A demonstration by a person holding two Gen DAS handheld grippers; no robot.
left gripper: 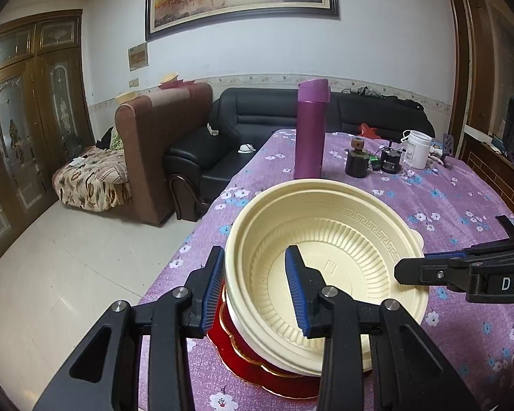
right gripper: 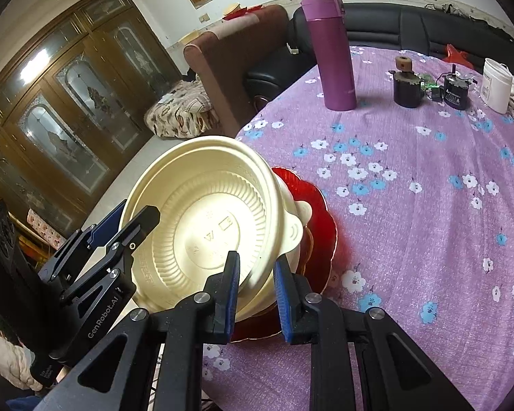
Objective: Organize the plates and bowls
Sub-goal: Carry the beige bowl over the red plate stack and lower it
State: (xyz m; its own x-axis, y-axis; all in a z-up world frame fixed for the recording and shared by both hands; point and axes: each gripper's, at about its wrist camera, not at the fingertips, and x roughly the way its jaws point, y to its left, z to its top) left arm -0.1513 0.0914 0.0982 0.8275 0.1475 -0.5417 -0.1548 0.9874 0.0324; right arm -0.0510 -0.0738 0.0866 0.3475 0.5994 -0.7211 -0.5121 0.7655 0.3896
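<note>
Step in hand: stacking; a cream bowl (left gripper: 329, 274) is being lowered, tilted, onto another cream bowl (right gripper: 300, 221) that sits on a red plate (right gripper: 317, 239).
Place: stack stands near the desk's (right gripper: 411, 222) edge, on the purple flowered cloth.
Left hand-held gripper (left gripper: 255, 289): pinching the upper bowl's near rim, one pad outside, one inside.
Right hand-held gripper (right gripper: 257, 294): narrow gap, straddling the opposite rim; looks like a pinch on that bowl.
Seating: upper bowl is not level; whether it already touches the lower one cannot be told.
Bystanders: purple flask (left gripper: 310, 130), white jar (left gripper: 418, 149), well apart behind.
Next move, judged: level the bowl, settle it into the one below, then spread both pairs of jaws without dragging the stack.
</note>
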